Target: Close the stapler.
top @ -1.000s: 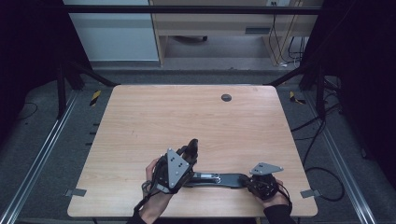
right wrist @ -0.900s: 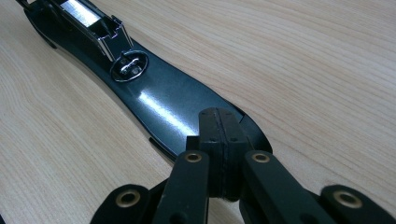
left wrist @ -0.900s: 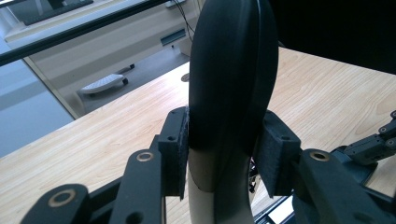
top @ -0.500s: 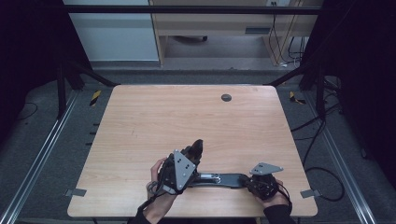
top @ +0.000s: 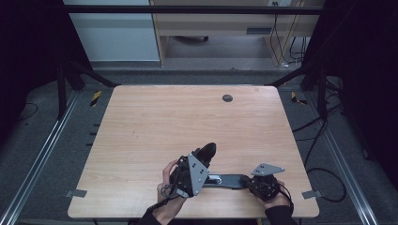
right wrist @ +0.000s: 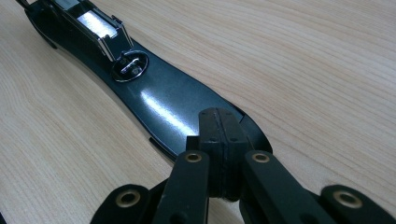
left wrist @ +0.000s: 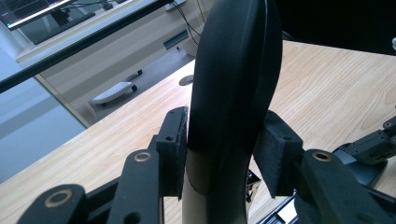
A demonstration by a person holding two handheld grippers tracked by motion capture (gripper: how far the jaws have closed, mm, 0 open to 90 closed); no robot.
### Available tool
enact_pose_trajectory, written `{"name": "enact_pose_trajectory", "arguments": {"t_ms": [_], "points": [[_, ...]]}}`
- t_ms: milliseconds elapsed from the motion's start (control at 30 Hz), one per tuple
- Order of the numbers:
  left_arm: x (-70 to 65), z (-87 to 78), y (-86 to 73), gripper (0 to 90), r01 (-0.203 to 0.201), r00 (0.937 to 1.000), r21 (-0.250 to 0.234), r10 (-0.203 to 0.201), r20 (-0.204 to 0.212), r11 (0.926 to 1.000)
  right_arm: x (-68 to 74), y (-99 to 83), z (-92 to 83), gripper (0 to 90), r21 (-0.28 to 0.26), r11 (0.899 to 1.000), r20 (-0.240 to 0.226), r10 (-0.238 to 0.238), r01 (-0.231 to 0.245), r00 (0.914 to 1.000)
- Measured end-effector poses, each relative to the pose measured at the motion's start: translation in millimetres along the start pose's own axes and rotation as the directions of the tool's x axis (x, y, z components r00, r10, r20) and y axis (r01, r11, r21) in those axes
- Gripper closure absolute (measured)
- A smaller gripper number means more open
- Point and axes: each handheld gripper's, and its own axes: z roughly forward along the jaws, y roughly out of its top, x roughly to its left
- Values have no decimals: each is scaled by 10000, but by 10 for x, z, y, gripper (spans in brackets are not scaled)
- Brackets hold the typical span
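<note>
Near the table's front edge, the left gripper is clamping a stapler's black top arm, raised upright, while the right gripper, jaws pressed together, is pinning its base flat.

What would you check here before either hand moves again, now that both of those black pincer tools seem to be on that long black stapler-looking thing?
1. Left gripper clamped on the raised black arm of the tool: ok, a pad sits against each side.
2. Right gripper closed: ok, its jaws meet at the near end of the flat black base.
3. Does it truly pinch the base edge: cannot tell, the pads hide the contact.
4. Base lying flat on the table: ok as far as visible.
5. Metal channel and its hinge free of the pads: ok.
6. Free room around the tool: ok, only a small round grommet far off.
</note>
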Motion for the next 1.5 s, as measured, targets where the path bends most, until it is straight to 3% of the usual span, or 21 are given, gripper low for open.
{"name": "enact_pose_trajectory", "arguments": {"t_ms": [633,1500], "points": [[-141,74,16,558,-462,9989,67,463,-112,9989,-3,0,0,900,3,10000,-26,28,-28,10000],[-434,267,4,531,-1340,9909,325,1342,-52,9904,-6,1,0,900,10,10000,-34,45,-45,10000]]}}
